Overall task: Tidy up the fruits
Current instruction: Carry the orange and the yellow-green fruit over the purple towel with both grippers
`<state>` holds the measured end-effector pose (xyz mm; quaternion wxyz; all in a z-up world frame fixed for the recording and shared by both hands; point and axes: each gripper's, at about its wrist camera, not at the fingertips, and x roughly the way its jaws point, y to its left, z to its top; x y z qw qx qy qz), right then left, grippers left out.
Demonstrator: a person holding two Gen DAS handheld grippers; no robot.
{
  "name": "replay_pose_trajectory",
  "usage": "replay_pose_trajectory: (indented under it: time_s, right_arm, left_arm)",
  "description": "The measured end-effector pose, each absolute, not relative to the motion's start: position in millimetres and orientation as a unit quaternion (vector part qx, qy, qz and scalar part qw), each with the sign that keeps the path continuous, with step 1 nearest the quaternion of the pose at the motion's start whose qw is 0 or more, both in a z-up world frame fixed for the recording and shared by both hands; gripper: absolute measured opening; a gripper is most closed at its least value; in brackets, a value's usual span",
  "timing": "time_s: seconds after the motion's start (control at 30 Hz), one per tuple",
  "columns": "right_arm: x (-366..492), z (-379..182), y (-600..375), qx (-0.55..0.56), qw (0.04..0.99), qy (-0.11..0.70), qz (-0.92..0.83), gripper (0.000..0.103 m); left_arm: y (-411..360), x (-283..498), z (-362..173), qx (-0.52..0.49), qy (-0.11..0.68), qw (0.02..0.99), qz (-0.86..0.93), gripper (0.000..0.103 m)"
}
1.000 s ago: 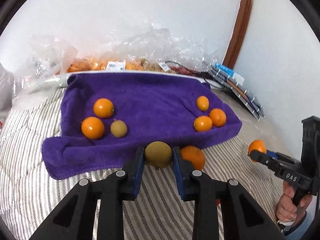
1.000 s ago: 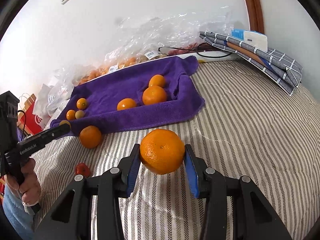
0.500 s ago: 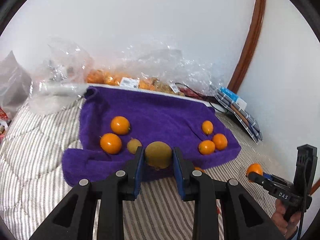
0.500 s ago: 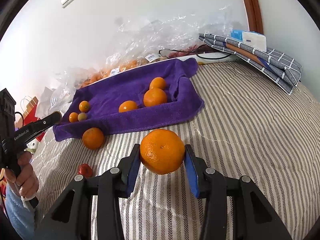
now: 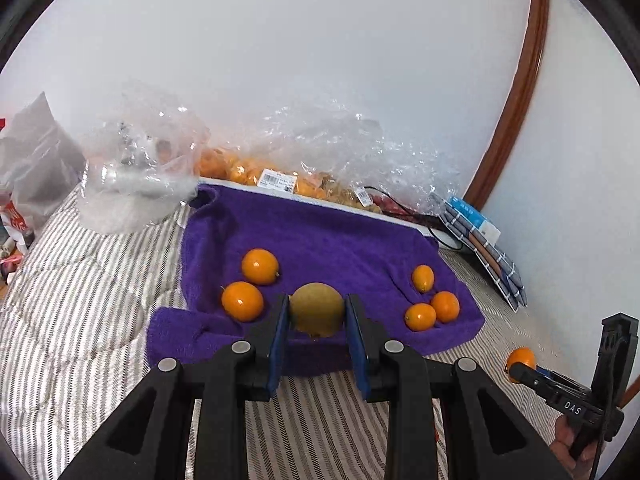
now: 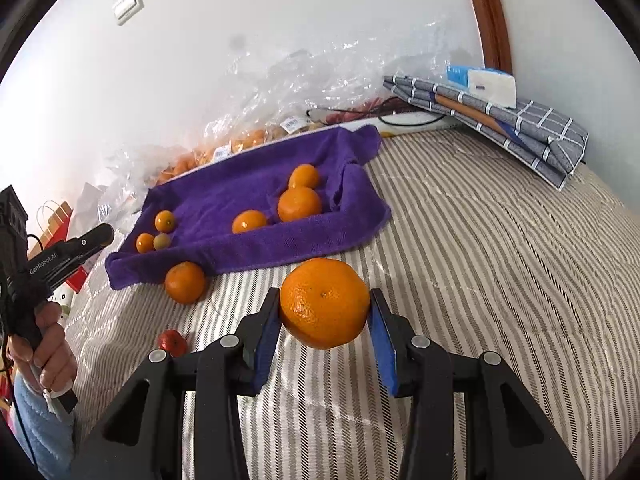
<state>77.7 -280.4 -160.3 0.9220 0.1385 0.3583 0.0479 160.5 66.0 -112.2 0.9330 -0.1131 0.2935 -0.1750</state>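
Left wrist view: purple terry towel (image 5: pixel 320 236) spread on the striped quilt (image 5: pixel 80 300), already sorted in part. Two orange kumquat-like fruits (image 5: pixel 260 266) lie at its near left, three more (image 5: pixel 434 308) at its near right. Left gripper (image 5: pixel 317 316) is clamped on a round greenish-brown fruit (image 5: pixel 317 308), held over the towel's near edge, apparently bound for the left cluster. Right gripper shows at far right with something orange at its tip.

Right wrist view: right gripper (image 6: pixel 325 320) pinches a large dimpled orange mandarin (image 6: pixel 325 303), pads snug on both sides, off the quilt, near side of the towel. One loose mandarin (image 6: pixel 185 282) touches the towel's near edge; a small red fruit (image 6: pixel 172 342) lies nearer on the quilt. Judging by this: five or six placed, two in hand, two left.
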Motion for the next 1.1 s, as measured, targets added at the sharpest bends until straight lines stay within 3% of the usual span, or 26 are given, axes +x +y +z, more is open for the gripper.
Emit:
replay_pose_trajectory:
  time_s: [1.1]
  right_arm:
    - [120.5, -112.0, -236.9, 0.126, 0.935, 0.317, 0.097, 0.042]
  left_arm:
    - [82.2, 168.2, -115.6, -0.118, 0.294, 0.941, -0.115, 0.027]
